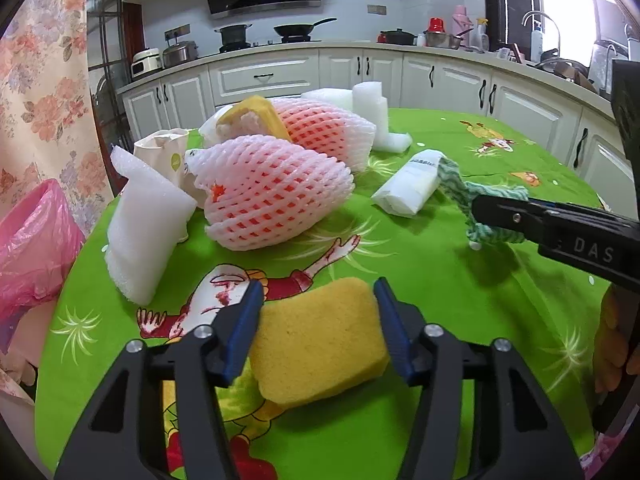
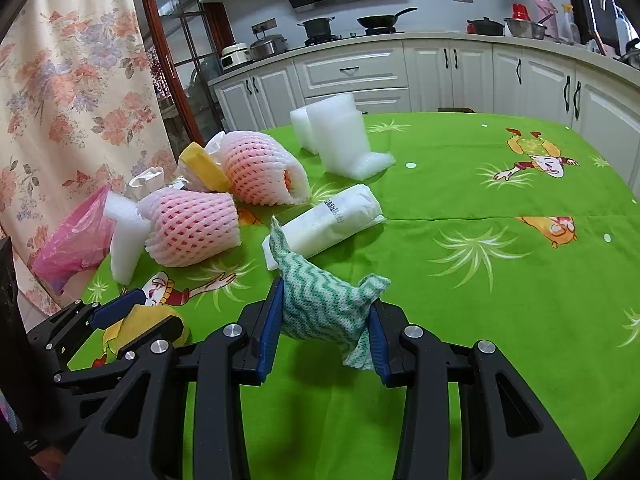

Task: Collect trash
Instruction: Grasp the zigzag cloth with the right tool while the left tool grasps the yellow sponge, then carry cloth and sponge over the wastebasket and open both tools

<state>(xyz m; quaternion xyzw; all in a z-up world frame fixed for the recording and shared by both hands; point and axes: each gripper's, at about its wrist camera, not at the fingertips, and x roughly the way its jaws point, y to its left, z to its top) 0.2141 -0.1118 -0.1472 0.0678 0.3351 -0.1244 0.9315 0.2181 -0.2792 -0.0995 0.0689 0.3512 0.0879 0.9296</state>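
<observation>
Both grippers hold trash over the green table.
Left gripper [image 1: 318, 300] clamps a yellow sponge [image 1: 320, 336]; right gripper [image 2: 326, 312] pinches a green cloth [image 2: 320, 300]. Beyond: one white packet [image 2: 328, 220], two pink nets [image 1: 272, 196], three foam pieces [image 1: 148, 228].

The pink plastic bag [image 1: 28, 240] is cut off by the left edge in the left wrist view; its bottom cannot be seen. The small black print on the white plastic-wrapped packet [image 2: 332, 216] is too small to read. The rectangular yellow sponge [image 2: 152, 320] is largely hidden behind the left claw [image 2: 132, 316] in the right wrist view. A hand [image 1: 612, 344] is cut off at the right edge.
</observation>
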